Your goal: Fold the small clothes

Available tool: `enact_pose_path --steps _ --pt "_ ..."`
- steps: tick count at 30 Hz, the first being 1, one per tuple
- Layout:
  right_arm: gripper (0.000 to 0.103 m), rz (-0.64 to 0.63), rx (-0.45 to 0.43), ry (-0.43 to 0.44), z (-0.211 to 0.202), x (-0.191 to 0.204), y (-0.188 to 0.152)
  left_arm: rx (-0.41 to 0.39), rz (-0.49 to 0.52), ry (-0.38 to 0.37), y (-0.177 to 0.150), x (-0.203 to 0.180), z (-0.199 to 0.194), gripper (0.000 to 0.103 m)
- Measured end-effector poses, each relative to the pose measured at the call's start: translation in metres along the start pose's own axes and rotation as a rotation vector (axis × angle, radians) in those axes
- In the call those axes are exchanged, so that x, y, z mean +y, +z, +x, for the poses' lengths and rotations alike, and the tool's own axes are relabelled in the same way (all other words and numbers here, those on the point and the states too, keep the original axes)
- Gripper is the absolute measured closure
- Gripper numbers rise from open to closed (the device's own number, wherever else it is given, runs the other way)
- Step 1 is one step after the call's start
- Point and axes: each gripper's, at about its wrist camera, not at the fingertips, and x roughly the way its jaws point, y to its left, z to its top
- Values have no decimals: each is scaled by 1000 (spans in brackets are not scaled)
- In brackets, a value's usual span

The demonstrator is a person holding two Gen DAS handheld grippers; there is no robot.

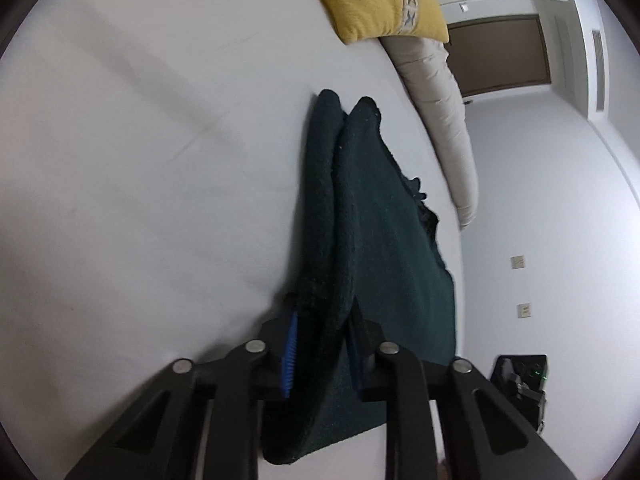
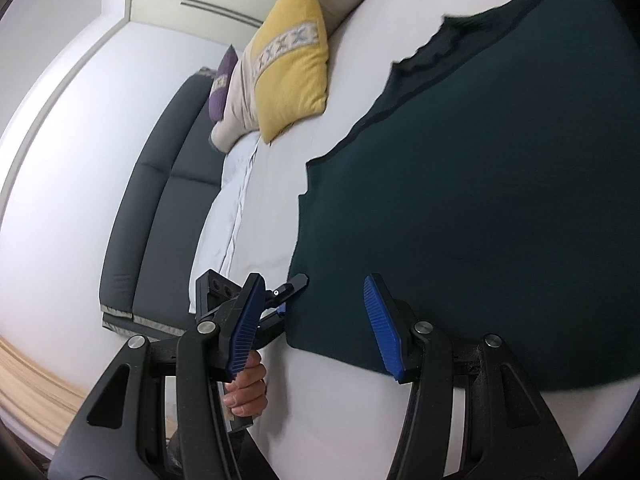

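Your left gripper (image 1: 320, 344) pinches the cloth (image 1: 372, 216) edge; right gripper (image 2: 316, 328), at 6 o'clock, gapes empty—grab its corner next.

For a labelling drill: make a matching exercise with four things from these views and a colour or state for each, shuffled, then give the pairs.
Things:
1. left gripper
2. right gripper
3. garment
4. cushion

States:
A. yellow with a patterned band
B. dark green, spread on the white bed
C. fingers apart, nothing between them
D. fingers closed on a bunched fold of cloth

Pairs: 1-D, 2-C, 3-B, 4-A
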Motion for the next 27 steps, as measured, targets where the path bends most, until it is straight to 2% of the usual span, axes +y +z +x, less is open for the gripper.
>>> enact_pose_path --steps 6,9,12,17,20,23,27 --pt "53 -1 67 -34 50 1 14 -29 22 -12 -4 -5 -4 85" --pt "55 27 96 -128 75 -17 20 -37 45 12 -4 -10 -6 86" --pt "56 62 86 -82 75 -31 20 -50 85 48 -5 -25 -8 87" --pt "54 76 28 -43 41 -39 26 -66 176 81 -11 -76 -5 88" --pt "54 115 -40 -23 3 -56 37 -57 250 83 -23 -123 9 88" --pt "54 163 -113 10 -40 -77 51 -22 332 69 -45 -176 44 89" --pt "53 212 -196 21 -92 -107 64 58 410 84 -80 -211 113 89"
